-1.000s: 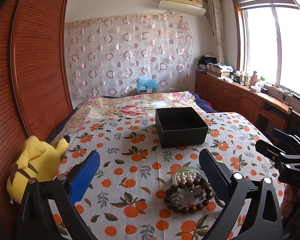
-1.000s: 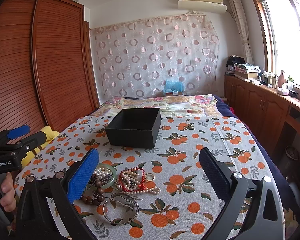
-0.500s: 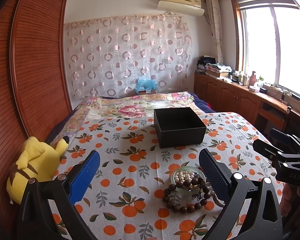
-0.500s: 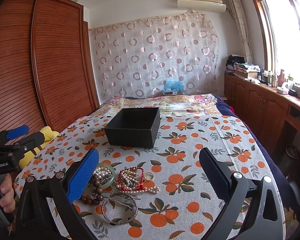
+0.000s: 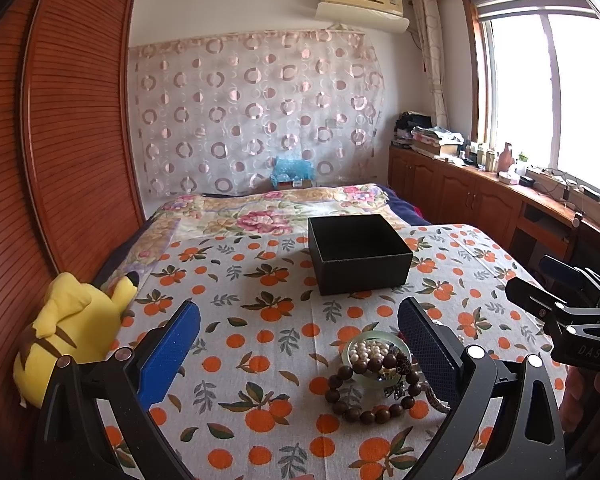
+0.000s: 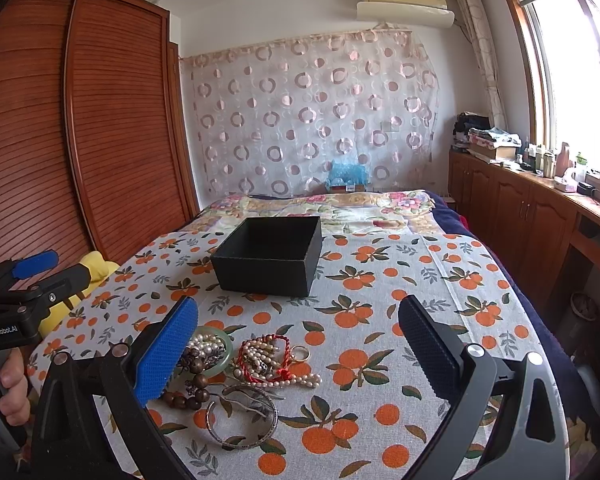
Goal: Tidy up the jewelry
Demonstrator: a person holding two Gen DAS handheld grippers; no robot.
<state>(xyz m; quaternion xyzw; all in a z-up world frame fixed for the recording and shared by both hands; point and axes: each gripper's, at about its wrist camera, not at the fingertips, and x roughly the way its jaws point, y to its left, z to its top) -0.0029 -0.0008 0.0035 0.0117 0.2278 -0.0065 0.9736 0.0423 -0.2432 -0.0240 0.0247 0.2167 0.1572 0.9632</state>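
Bedspread (image 6: 440,280), pale cloth printed with oranges and leaves, soft and likely to give under any press. Black box (image 6: 270,260) sits on it: rigid, square, matte card walls, open top, nothing visible inside; it lies straight ahead of both tools and beyond the jewelry.

Jewelry pile (image 6: 236,368) lies on the cloth on the near side of the box. Seen from the right gripper (image 6: 298,344), the pile is low and to the left of centre, partly behind the blue finger pad. Seen from the left gripper (image 5: 298,344), it is low and right, against the dark pad. So the pile lies between the two hands; neither is clearly nearer.

Both claws spread wide, nothing held.

Pieces:
- wooden bead bracelet (image 5: 370,394), dark round beads, loose loop lying flat
- metal bangle (image 6: 242,424), thin, twisted, nearest the right camera
- green bangle (image 6: 220,350), smooth, glassy
- pearl strands (image 6: 292,378), tangled with red cord (image 6: 260,356)
- small ring (image 6: 300,354)

Judgement: tangled strands may drag neighbours when lifted.
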